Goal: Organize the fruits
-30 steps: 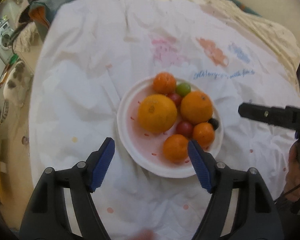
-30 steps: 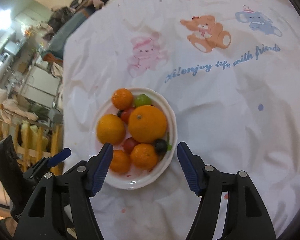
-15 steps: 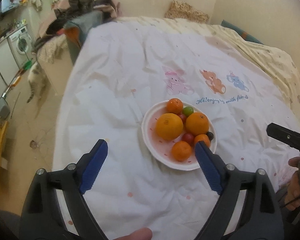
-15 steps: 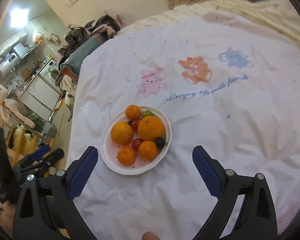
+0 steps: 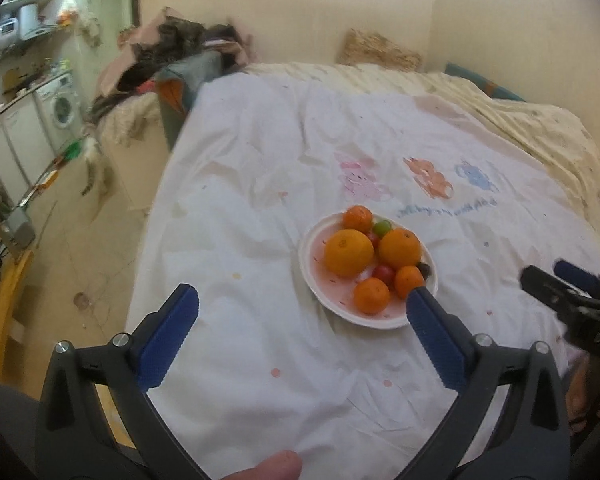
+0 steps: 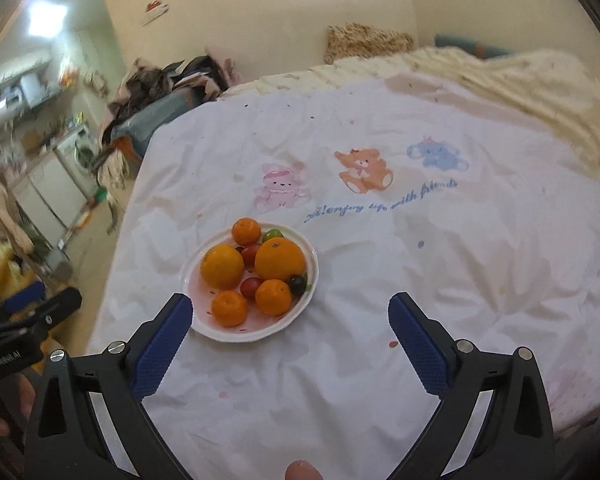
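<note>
A white plate (image 5: pixel 320 278) sits on the bed sheet and holds two large oranges (image 5: pixel 348 252), three small mandarins (image 5: pixel 371 295), red cherry tomatoes (image 5: pixel 384 272), a green one (image 5: pixel 382 226) and a dark grape (image 5: pixel 424 268). My left gripper (image 5: pixel 300 300) hangs above and short of the plate. Its jaws are opening, with nothing between them. From the right wrist, the same plate (image 6: pixel 196 288) lies ahead and to the left of my right gripper (image 6: pixel 290 306). Those jaws are also opening on empty air.
The white sheet (image 6: pixel 420 280) carries printed cartoon animals (image 6: pixel 364 170) and blue lettering beyond the plate. The bed's left edge (image 5: pixel 152 240) drops to the floor. A clothes pile (image 5: pixel 180 60) and a washing machine (image 5: pixel 62 106) stand at far left, a pillow (image 6: pixel 368 42) at the wall.
Both grippers have drawn back and up from the plate, which now looks smaller and farther. Both pairs of jaws have spread wider. The fruit has not moved.
</note>
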A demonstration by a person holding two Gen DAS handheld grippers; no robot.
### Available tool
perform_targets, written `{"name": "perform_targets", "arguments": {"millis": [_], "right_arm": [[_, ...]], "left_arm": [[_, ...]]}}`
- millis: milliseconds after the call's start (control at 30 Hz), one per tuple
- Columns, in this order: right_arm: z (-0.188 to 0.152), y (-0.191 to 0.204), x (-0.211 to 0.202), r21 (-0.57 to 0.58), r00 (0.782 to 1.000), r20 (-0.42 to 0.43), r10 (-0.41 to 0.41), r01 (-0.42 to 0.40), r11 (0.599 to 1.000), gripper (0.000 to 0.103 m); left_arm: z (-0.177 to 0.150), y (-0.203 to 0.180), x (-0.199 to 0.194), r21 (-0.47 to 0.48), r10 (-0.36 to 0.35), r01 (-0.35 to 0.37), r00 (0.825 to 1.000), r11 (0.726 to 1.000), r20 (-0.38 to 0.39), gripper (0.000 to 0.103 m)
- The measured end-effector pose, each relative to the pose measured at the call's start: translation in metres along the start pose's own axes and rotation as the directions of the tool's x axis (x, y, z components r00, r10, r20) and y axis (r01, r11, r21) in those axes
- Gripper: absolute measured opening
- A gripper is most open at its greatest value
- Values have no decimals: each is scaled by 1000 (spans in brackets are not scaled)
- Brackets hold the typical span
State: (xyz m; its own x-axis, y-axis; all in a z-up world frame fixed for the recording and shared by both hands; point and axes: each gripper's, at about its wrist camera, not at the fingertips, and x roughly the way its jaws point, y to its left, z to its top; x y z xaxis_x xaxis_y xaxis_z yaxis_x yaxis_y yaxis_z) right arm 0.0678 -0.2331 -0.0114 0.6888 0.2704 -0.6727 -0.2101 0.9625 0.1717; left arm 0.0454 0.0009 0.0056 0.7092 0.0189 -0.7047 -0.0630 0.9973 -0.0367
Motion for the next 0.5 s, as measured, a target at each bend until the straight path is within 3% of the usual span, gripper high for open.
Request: {"name": "perform_targets", "arguments": {"millis": [100,500], "right_arm": [[-2,8,3,-36,1000,10,-17,17,999,101],[-4,10,6,-33,1000,10,-28,28,999,103]], "left_arm": [[0,-3,-5,20,26,-27,999,999,39,102],[0,-8,-1,14,-16,16,1000,1000,23,102]]}}
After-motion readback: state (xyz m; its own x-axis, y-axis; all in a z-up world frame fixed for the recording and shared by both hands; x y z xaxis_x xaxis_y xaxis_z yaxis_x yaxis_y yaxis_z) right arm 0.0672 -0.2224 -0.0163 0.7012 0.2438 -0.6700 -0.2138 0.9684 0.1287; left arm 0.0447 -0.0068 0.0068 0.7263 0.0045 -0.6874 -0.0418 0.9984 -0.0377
